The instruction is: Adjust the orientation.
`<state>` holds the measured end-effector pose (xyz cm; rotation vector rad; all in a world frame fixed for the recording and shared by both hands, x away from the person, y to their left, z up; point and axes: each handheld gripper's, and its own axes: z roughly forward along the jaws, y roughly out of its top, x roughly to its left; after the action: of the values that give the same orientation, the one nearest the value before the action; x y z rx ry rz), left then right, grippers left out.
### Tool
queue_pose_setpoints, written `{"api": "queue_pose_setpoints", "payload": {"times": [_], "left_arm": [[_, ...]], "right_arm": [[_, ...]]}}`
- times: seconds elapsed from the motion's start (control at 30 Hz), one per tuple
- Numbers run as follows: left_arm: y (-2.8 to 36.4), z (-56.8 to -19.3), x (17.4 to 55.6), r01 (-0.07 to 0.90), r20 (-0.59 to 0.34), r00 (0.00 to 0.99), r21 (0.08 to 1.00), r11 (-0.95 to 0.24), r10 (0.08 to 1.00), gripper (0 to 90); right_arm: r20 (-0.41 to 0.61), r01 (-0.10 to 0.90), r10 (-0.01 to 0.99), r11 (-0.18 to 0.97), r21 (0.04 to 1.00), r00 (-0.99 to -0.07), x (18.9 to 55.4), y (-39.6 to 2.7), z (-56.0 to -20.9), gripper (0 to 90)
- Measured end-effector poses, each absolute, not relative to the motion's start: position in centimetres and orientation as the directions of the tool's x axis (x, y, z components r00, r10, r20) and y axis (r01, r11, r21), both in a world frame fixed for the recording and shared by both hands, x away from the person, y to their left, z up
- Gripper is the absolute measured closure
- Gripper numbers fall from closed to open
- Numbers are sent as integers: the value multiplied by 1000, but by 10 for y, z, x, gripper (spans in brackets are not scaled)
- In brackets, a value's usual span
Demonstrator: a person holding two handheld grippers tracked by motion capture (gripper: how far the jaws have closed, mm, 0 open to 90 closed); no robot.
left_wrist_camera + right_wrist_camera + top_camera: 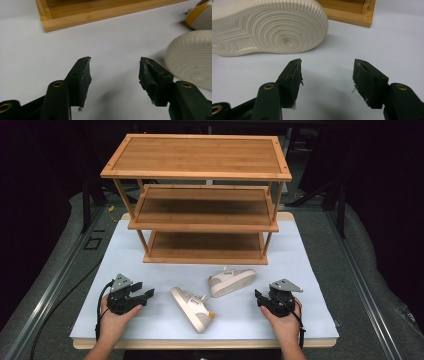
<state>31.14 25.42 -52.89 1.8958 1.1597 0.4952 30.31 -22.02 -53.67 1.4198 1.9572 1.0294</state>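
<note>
High view: at the left of the white worktop (60, 315) a hand holds the left gripper (148, 293), jaws spread wide with nothing between them, aimed toward the near shoe (192, 309), which lies on its side just left of centre, well short of it. The far shoe (231, 281) lies on its side a little right of that, in front of the bamboo shelf rack (200, 200) at the back of the worktop. At the right, the right gripper (258, 296) sits in the other hand, jaws also apart and empty, pointing at the far shoe. The left gripper view adds the near shoe's ribbed rounded end (192, 62) beside its right jaw, not touching, and the rack's base corner ahead. The right gripper view shows the far shoe's ringed sole (267, 27) facing the camera, just beyond the open jaws.
</note>
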Motion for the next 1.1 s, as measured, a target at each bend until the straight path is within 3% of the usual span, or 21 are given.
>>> {"api": "queue_pose_setpoints", "payload": {"times": [0.43,0.8,1.1], "left_arm": [[235,-514,294,500,-110,581,831,-246,807,605],[205,-491,284,439,-117,683,854,-278,721,854],[187,-490,288,429,-114,710,852,-299,695,856]], "right_arm": [[85,566,946,113,817,-312,298,-223,-532,453],[91,578,948,110,809,-306,300,-224,-535,454],[109,586,950,89,805,-294,300,-226,-536,453]]}}
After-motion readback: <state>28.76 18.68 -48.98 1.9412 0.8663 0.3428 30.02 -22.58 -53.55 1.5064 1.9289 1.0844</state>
